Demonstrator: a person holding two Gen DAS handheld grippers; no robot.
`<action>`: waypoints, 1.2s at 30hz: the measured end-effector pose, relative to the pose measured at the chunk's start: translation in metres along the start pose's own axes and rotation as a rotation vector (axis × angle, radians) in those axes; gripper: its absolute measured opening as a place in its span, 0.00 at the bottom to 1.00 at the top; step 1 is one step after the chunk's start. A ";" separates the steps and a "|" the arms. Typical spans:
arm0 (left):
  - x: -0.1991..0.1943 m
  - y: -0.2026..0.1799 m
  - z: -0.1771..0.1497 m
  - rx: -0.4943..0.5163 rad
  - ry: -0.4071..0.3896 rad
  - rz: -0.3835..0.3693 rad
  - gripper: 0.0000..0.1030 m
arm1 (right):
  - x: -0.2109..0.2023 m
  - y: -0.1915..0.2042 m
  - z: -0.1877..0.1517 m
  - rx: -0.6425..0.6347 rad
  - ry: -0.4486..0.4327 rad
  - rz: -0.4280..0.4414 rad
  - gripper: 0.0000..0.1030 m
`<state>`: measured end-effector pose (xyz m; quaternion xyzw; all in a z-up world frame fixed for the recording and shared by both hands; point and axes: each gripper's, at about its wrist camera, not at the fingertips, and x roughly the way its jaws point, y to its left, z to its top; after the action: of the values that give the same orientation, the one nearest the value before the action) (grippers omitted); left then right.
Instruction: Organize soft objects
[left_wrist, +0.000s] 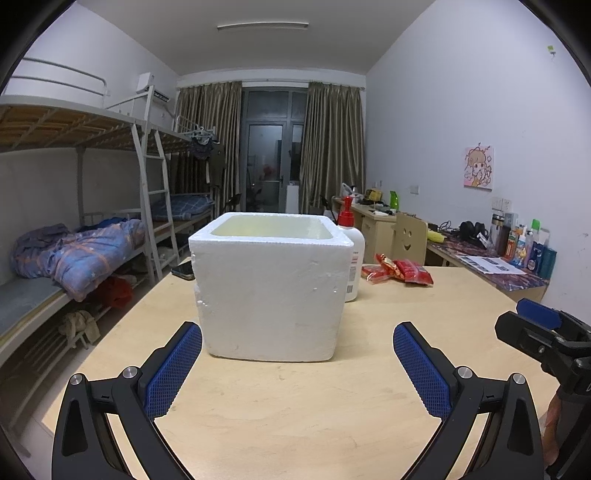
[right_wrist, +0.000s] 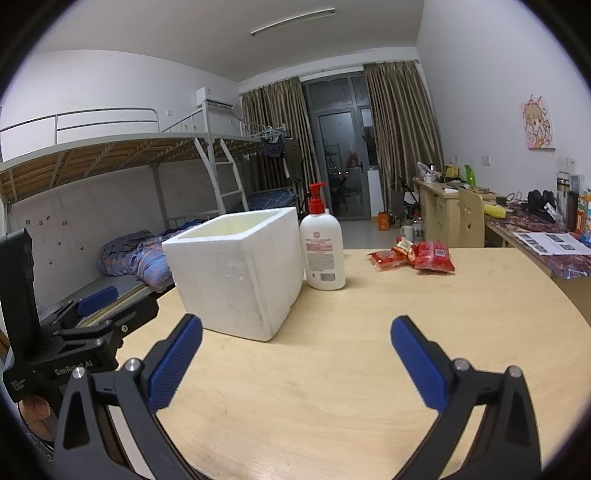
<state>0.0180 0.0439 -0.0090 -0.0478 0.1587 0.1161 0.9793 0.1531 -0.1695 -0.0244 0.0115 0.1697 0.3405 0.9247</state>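
Styrofoam, white and thick-walled, forms the open square box (left_wrist: 271, 291) standing on the pale wooden bench (left_wrist: 295, 406), dead ahead at 12 o'clock from the left hand-held gripper (left_wrist: 297, 341). That gripper is released, its blue textured pads spread wide with nothing between them. The right hand-held gripper (right_wrist: 296, 334) is released and empty as well, hovering low over bare bench with the box at its 11 o'clock.

The soft things to organize appear to be the red crinkly plastic snack packets (right_wrist: 417, 255), lying in a loose overlapping cluster at the right gripper's 1 o'clock, well apart from the box. A white pump bottle with a red cap (right_wrist: 322, 247) stands just beside the box, between it and the packets.

The step in hand is probably the reach for a packet. It is best done with the right gripper, which is nearer: approach low and flat, close on one edge of the topmost packet, not the whole heap, and squeeze gently, since the film will likely slip or crumple. Lift clear before carrying it over the bottle's pump, which could be knocked, then let go above the box's open mouth
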 end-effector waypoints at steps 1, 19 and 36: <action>0.000 0.000 0.000 -0.001 0.001 0.001 1.00 | 0.000 0.000 0.000 -0.004 0.001 0.000 1.00; -0.003 -0.003 -0.002 0.024 -0.007 -0.005 1.00 | -0.007 -0.003 0.002 0.001 -0.008 0.018 1.00; -0.006 -0.006 -0.003 0.032 -0.014 0.002 1.00 | -0.008 0.000 0.002 -0.014 -0.006 0.023 1.00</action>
<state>0.0134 0.0362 -0.0093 -0.0312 0.1537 0.1149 0.9809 0.1474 -0.1743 -0.0203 0.0079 0.1645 0.3521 0.9214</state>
